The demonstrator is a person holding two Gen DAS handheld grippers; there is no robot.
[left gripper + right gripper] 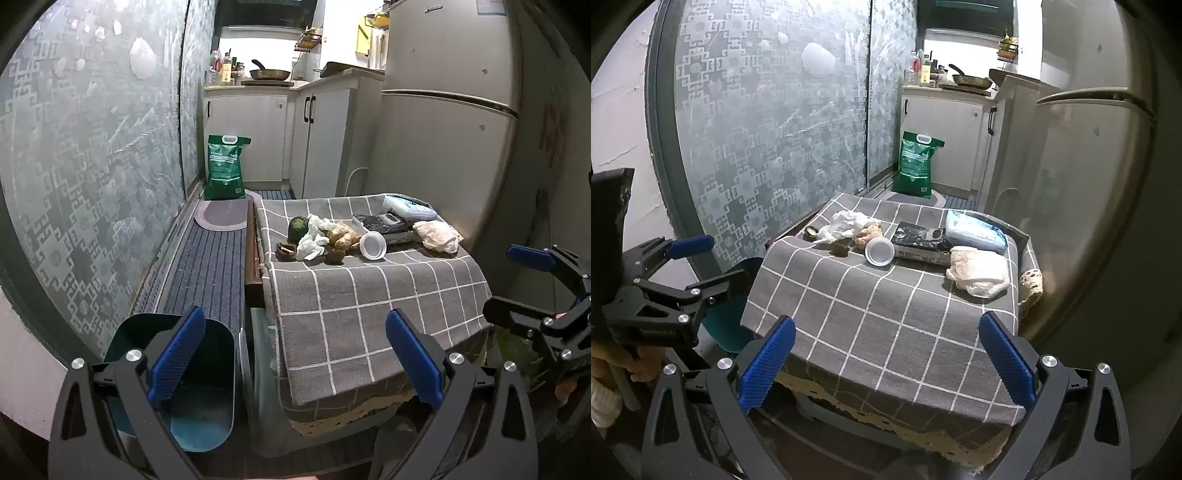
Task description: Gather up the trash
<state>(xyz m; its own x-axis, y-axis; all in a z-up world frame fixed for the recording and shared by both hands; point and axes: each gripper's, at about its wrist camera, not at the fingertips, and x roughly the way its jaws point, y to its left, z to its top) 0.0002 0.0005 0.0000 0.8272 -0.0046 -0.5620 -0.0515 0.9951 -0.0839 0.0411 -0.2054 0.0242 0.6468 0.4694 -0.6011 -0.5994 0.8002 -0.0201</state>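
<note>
Trash sits heaped at twelve o'clock on the checked tablecloth (369,295): crumpled tissue (312,236), then a white cup (373,245) tipped on its side. The teal bin (192,373) waits at eight o'clock. Left gripper (295,358) and right gripper (886,362) both gape, holding nothing. A careless grab could snag the cloth and drag everything off.

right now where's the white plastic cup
In both wrist views the white plastic cup lies on its side mid-table on the checked cloth, between the ginger and the black box.
</note>
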